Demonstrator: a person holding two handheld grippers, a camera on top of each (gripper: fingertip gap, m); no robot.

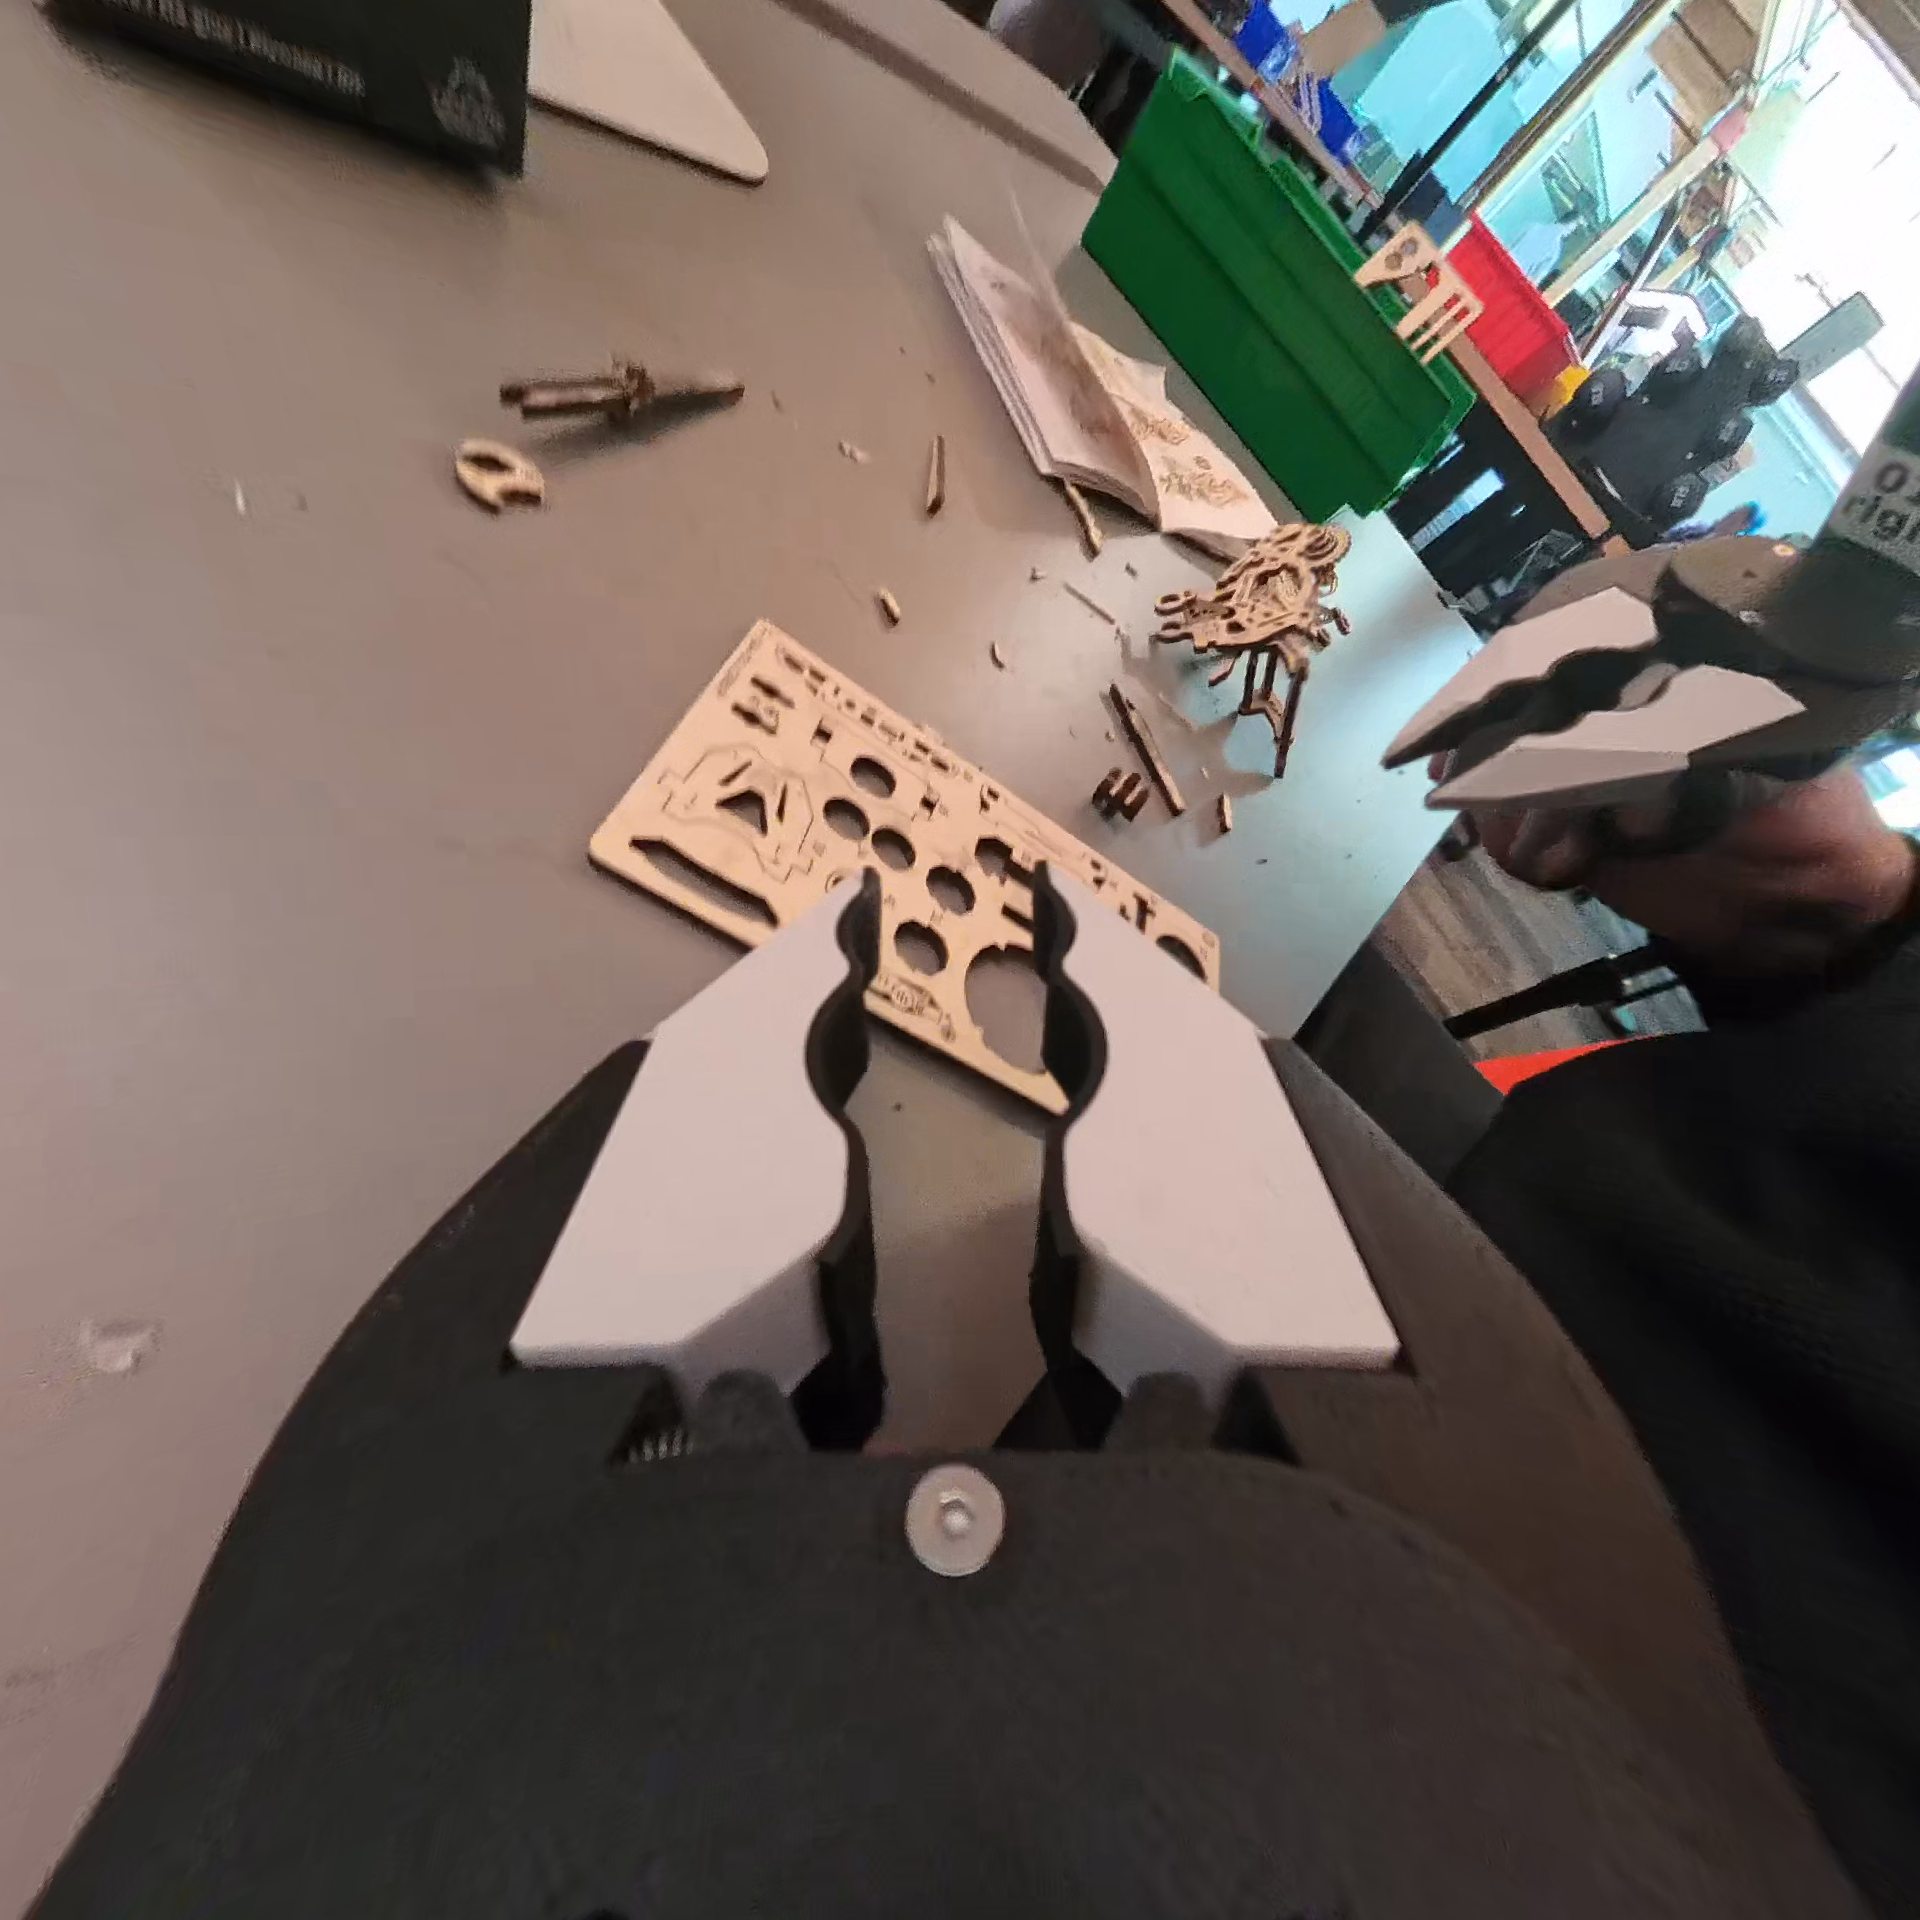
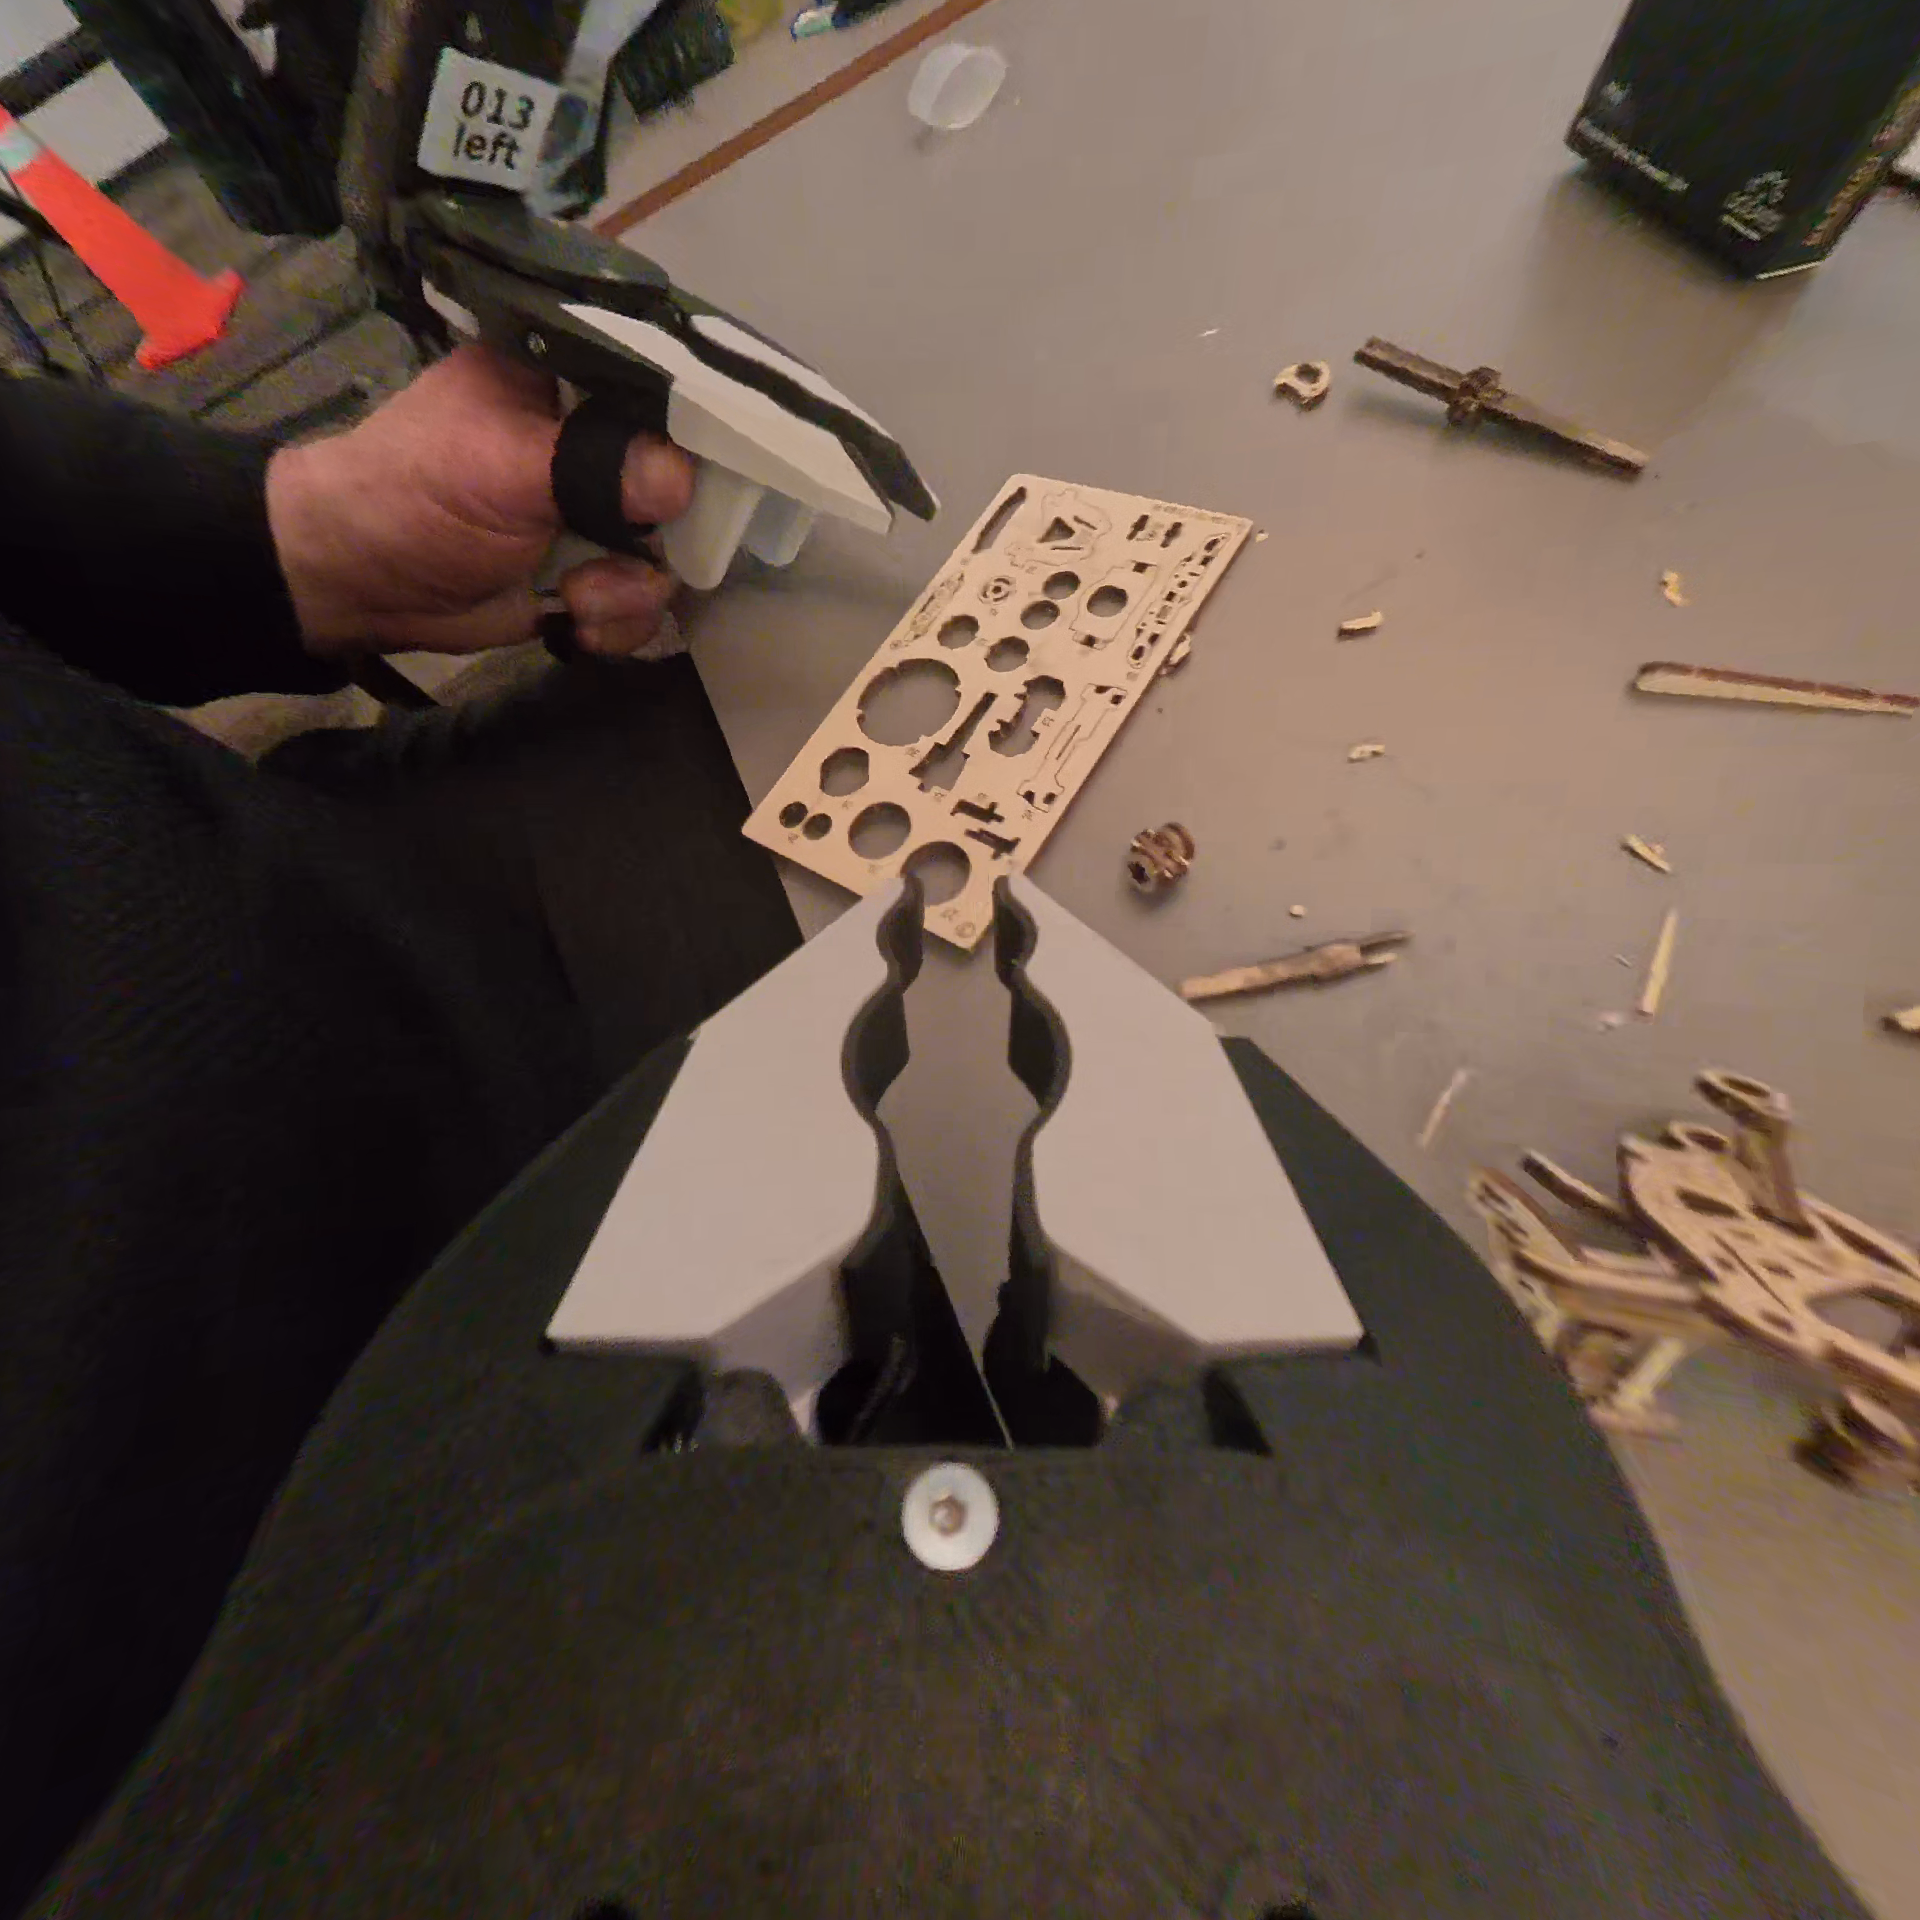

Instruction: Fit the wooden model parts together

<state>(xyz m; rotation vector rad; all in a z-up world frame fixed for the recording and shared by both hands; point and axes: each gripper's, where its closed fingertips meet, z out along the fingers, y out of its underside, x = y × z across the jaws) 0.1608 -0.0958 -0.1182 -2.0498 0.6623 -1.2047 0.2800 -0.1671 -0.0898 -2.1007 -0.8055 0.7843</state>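
A flat wooden parts sheet [image 1: 805, 717] with many punched-out holes lies near the table's front edge; it also shows in the right wrist view [image 2: 1210, 535]. A partly built wooden model [image 1: 1262, 603] stands beyond it and appears blurred at lower right in the right wrist view [image 2: 1714, 1268]. My left gripper [image 1: 956, 883] is open and empty, its tips over the sheet's near end. My right gripper [image 2: 958, 888] is open with a narrower gap, empty, its tips over the sheet's near corner. Each gripper shows in the other's view: the left [image 2: 904, 499] and the right [image 1: 1434, 774].
Loose parts lie on the grey table [image 2: 1299, 260]: a dark axle [image 2: 1496, 416], a small wheel [image 2: 1158, 857], a stick [image 2: 1288, 971], a long strip [image 2: 1766, 686] and chips. An open booklet [image 1: 1091, 405], a black box [image 2: 1745, 125] and a green bin [image 1: 1247, 301] lie beyond. One gripper's finger ends stand about 15 centimetres off the other's. The right tips stand about 7 centimetres off the small wheel [image 2: 1158, 857].
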